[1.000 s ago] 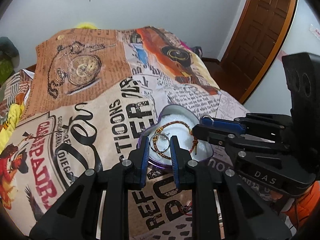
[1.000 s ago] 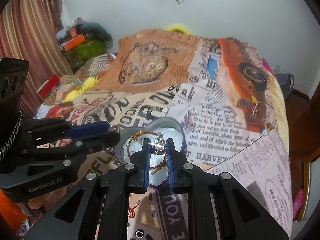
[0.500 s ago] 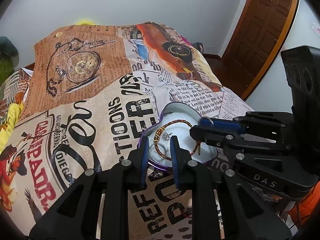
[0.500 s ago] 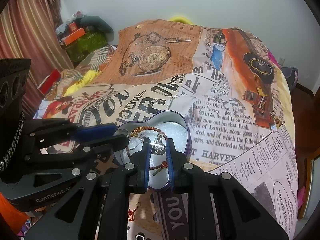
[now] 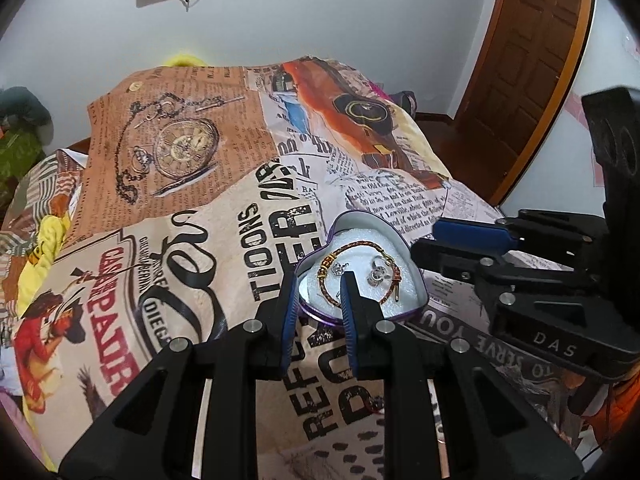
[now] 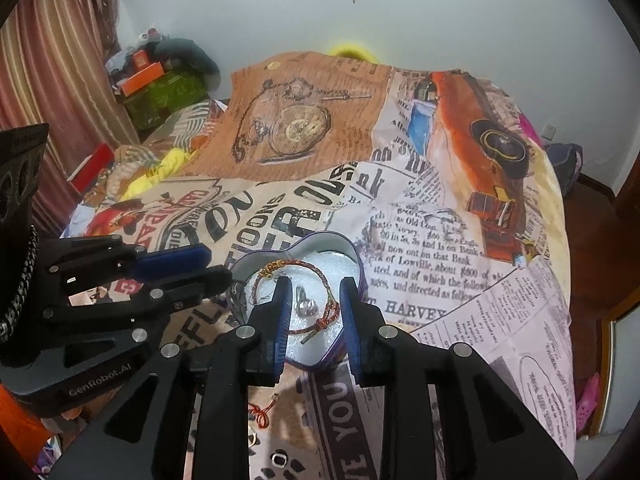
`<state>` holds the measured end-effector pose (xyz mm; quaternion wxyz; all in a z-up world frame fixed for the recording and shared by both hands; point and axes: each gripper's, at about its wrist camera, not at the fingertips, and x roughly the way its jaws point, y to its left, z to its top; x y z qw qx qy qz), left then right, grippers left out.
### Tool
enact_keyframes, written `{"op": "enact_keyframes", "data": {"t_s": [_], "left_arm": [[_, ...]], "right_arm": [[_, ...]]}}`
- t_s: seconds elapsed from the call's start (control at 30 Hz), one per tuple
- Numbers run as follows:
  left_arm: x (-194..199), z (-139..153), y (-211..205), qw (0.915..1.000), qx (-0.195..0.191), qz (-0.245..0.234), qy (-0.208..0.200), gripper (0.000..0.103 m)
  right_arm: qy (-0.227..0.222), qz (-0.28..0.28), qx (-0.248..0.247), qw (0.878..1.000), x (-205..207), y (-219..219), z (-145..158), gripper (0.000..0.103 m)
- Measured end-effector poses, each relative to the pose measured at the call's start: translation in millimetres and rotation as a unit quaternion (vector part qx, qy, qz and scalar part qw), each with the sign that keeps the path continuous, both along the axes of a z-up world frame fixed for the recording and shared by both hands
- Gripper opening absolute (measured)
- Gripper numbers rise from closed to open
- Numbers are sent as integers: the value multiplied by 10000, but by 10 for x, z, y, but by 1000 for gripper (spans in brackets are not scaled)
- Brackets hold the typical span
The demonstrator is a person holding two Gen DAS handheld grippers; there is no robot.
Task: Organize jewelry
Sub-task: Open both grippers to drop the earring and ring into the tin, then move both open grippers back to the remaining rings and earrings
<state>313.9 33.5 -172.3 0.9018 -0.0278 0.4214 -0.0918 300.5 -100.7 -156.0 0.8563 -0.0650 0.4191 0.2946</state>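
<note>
Right claw (image 6: 314, 296) newly apart, ring (image 6: 305, 305) loose

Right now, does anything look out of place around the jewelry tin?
Yes. A red cord trinket and a small ring lie loose on the bedspread, outside the heart-shaped tin, which already holds a bracelet and a silver ring.
</note>
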Motion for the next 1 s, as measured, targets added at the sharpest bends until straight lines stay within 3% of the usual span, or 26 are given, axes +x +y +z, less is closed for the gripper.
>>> {"op": "enact_keyframes", "data": {"t_s": [0.33, 0.57, 0.63, 1.0], "left_arm": [[-321, 183, -25, 10000, -32, 75, -33, 20], [-559, 232, -96, 10000, 2, 46, 2, 24], [-631, 225, -102, 10000, -8, 69, 26, 28], [-868, 10, -139, 9995, -33, 76, 294, 28]], "right_arm": [[-257, -35, -259, 9993, -310, -57, 165, 26], [-387, -94, -251, 9989, -544, -114, 235, 38], [-388, -106, -247, 9989, -606, -144, 245, 38], [-277, -231, -312, 9989, -819, -290, 161, 38]]}}
